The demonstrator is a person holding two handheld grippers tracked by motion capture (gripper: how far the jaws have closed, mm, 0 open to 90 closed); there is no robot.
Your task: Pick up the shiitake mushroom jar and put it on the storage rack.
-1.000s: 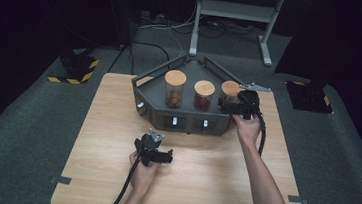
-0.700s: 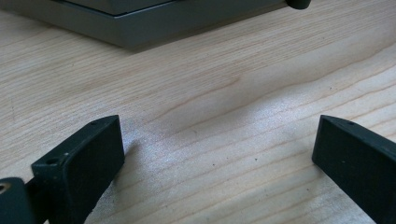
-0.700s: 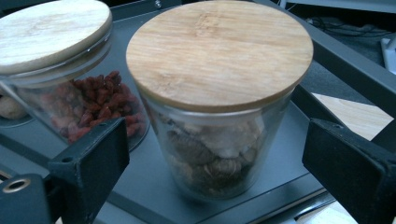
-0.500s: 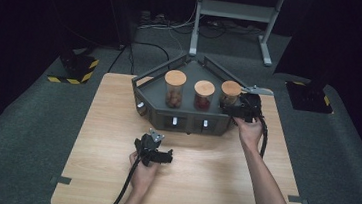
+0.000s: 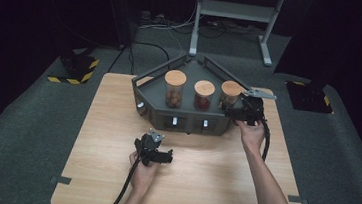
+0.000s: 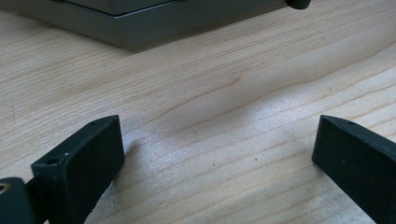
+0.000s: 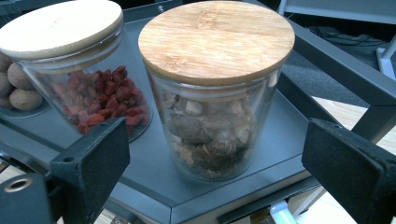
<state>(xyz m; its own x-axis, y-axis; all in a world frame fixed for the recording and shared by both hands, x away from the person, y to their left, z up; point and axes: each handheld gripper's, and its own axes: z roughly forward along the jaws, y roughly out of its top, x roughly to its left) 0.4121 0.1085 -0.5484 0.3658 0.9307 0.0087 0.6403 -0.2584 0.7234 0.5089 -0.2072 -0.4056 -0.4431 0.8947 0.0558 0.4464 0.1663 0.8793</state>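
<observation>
Three glass jars with round wooden lids stand in a row on a dark grey tray [image 5: 143,86] at the far side of the wooden desk [image 5: 106,125]. The right hand-held gripper [image 7: 215,158] is at the right end of this row, and its jaws have just been closing a little; they are spread on both sides of the right jar [image 7: 212,126] and the pads do not press on the glass. In the right gripper view this jar stands upright near the front edge of the tray, with a mix of brown and pale dry pieces inside and its lid [image 7: 215,39] sitting flat on top. Just beside it is the middle jar [image 7: 100,105], which holds small red dried berries, and behind that the left jar [image 5: 174,89] with round brown pieces. In the high view the right hand [image 5: 251,135] holds its tool against the right corner of the tray, and a black cable hangs down along the forearm. The left hand-held gripper [image 6: 217,154] rests low over the bare desk in front of the tray, well apart from the jars. Its two black jaws are wide apart with only the wood grain between them, and the grey base of the tray shows at the top of the left gripper view.
</observation>
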